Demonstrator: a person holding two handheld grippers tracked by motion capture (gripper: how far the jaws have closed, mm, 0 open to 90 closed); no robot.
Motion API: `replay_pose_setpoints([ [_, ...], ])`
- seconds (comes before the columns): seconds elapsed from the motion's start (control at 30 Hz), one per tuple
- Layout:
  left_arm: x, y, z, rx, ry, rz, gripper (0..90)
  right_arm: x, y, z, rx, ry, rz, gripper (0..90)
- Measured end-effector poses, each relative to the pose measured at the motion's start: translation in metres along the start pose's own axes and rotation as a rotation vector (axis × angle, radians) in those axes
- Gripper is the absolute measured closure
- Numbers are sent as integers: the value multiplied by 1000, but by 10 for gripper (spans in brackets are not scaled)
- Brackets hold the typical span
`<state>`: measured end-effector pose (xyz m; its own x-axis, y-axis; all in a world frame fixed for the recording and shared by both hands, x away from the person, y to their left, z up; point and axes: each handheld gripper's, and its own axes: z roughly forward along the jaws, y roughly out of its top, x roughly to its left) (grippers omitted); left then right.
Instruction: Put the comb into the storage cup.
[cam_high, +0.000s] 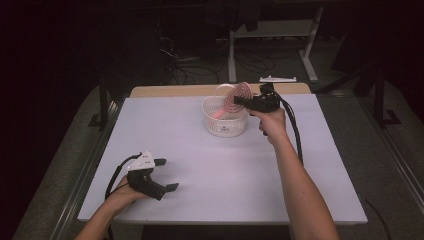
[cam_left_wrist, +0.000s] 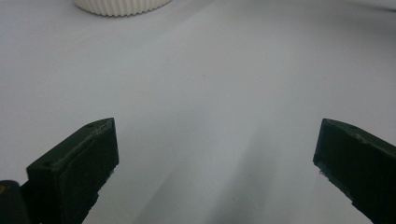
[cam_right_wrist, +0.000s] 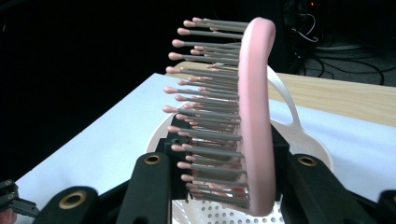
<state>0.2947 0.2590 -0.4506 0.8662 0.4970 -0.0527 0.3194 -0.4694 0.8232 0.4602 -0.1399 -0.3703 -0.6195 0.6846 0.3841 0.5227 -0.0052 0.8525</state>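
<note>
High cam looks down on table (cam_high: 210, 195) — tool cams close, sharing basket (cam_left_wrist: 122, 6).

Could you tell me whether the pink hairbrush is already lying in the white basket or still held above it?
Still held above: the right gripper is shut on the hairbrush, which stands on edge over the basket.

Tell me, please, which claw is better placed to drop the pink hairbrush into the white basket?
Right. The right claw already grips the hairbrush directly over the basket, while the left claw sits open near the table's front edge.
</note>
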Motion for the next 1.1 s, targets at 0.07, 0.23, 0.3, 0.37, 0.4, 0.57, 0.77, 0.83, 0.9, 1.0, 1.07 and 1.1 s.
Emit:
replay_pose_setpoints([
  [0.07, 0, 0, 0, 1, 0, 0, 0, -1, -1, 1, 6, 1, 3, 634],
  [0.23, 0, 0, 1, 3, -1, 0, 0, -4, -2, 4, 23, -2, 8, 634],
  [0.3, 0, 0, 1, 2, -1, -1, 0, -4, -3, 5, 27, -4, 10, 634],
  [0.37, 0, 0, 1, 2, -1, -1, 0, -4, -3, 6, 28, -6, 10, 634],
  [0.4, 0, 0, 1, 2, -1, 0, 0, -5, -3, 6, 28, -4, 12, 634],
  [0.57, 0, 0, 1, 4, -2, -1, 0, -8, -4, 6, 30, -3, 20, 632],
  [0.77, 0, -1, 1, 4, -2, 0, 0, -13, -6, 5, 30, -16, 28, 623],
  [0.83, 0, -1, 1, 5, -2, 0, 0, -14, -7, 4, 27, -17, 27, 619],
  [0.9, 0, -1, 1, 6, -2, 1, 0, -16, -8, 4, 27, -24, 28, 613],
  [1.0, 0, -1, 1, 6, -2, 1, 0, -19, -10, 3, 27, -27, 34, 609],
  [1.07, 0, -1, 1, 7, -3, 1, 0, -21, -11, 2, 26, -33, 39, 604],
  [1.1, 0, -1, 1, 8, -3, 1, 0, -23, -12, 1, 23, -32, 45, 602],
])
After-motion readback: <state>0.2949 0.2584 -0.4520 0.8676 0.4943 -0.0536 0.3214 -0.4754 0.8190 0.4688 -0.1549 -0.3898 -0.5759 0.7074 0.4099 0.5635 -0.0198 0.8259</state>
